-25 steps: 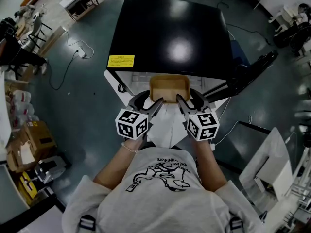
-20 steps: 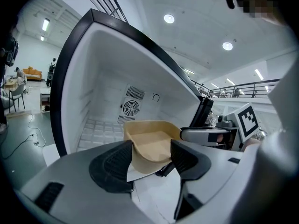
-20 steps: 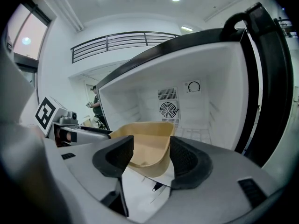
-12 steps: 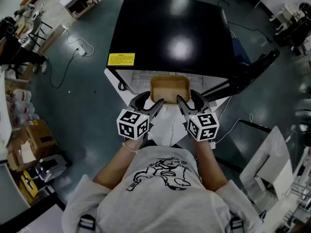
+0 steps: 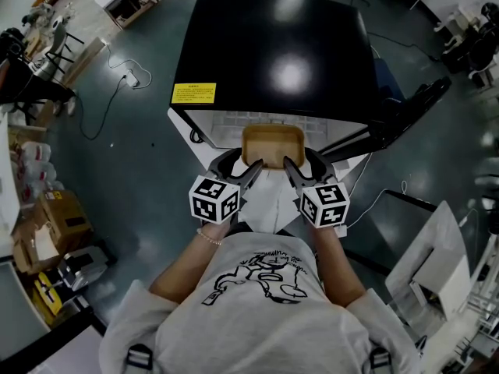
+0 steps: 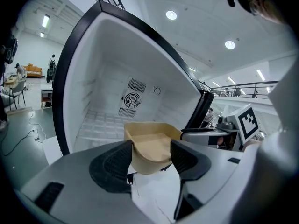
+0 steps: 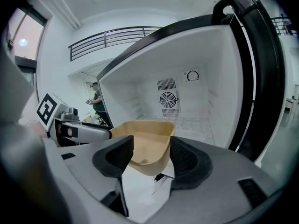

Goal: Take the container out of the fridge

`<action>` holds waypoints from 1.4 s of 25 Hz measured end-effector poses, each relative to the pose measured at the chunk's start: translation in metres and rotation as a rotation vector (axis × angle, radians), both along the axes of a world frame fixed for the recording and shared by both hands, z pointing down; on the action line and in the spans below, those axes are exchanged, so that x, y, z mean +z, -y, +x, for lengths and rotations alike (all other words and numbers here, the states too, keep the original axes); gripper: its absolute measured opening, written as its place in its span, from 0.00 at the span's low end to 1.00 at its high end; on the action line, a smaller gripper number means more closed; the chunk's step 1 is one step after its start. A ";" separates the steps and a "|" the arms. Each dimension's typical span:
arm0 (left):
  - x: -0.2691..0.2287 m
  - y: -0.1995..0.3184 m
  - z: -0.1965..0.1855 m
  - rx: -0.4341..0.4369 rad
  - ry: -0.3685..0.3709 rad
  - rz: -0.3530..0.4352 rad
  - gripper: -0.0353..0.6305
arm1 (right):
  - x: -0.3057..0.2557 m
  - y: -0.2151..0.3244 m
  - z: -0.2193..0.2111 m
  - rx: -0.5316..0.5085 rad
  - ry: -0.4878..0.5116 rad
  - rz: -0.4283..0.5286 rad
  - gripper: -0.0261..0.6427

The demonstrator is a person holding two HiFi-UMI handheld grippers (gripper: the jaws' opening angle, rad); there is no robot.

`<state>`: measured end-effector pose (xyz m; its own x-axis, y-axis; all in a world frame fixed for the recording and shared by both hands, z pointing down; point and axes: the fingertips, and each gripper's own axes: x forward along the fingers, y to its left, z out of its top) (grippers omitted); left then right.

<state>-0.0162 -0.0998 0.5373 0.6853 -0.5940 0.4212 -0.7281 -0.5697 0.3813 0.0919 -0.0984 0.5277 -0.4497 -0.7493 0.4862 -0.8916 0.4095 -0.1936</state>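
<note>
Fridge door aside right; container at open mouth

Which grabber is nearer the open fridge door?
The right gripper, on the right corner of the tan container: the open black door stands out on its side, away from the left gripper.

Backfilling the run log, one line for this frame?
left gripper: shut on container | right gripper: shut on container | container: empty, at open fridge front

I've drawn the container slightly farther out of the fridge, toward my body. The left gripper and right gripper have backed off with it.
</note>
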 end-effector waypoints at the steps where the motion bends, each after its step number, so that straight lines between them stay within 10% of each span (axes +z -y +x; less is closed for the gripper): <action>1: 0.002 0.000 0.000 0.000 0.000 -0.004 0.45 | 0.002 -0.001 0.000 -0.001 -0.001 -0.003 0.39; 35: 0.084 -0.018 0.003 0.017 0.066 -0.101 0.45 | 0.083 -0.020 0.001 -0.029 -0.053 -0.115 0.39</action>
